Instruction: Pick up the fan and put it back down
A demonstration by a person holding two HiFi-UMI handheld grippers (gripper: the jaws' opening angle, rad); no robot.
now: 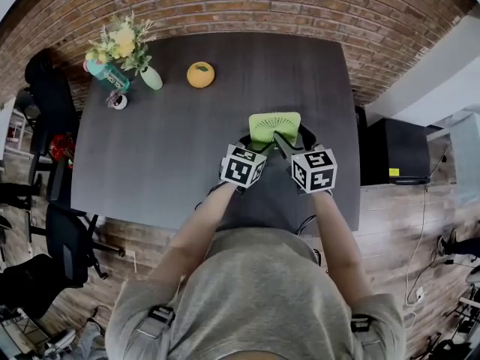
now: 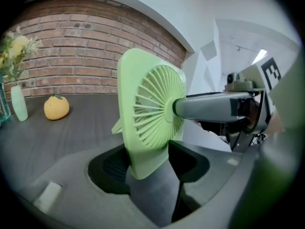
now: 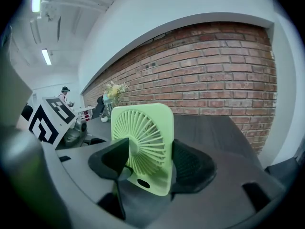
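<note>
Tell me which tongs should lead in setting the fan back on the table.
Right, probably. The right tongs clamp the fan front and back at its grille's middle. The left tongs pinch only its bottom edge. Both grip it, so lower together.

The pale green fan (image 1: 274, 126), square with rounded corners and a radial grille, is upright just right of centre in the head view.
</note>
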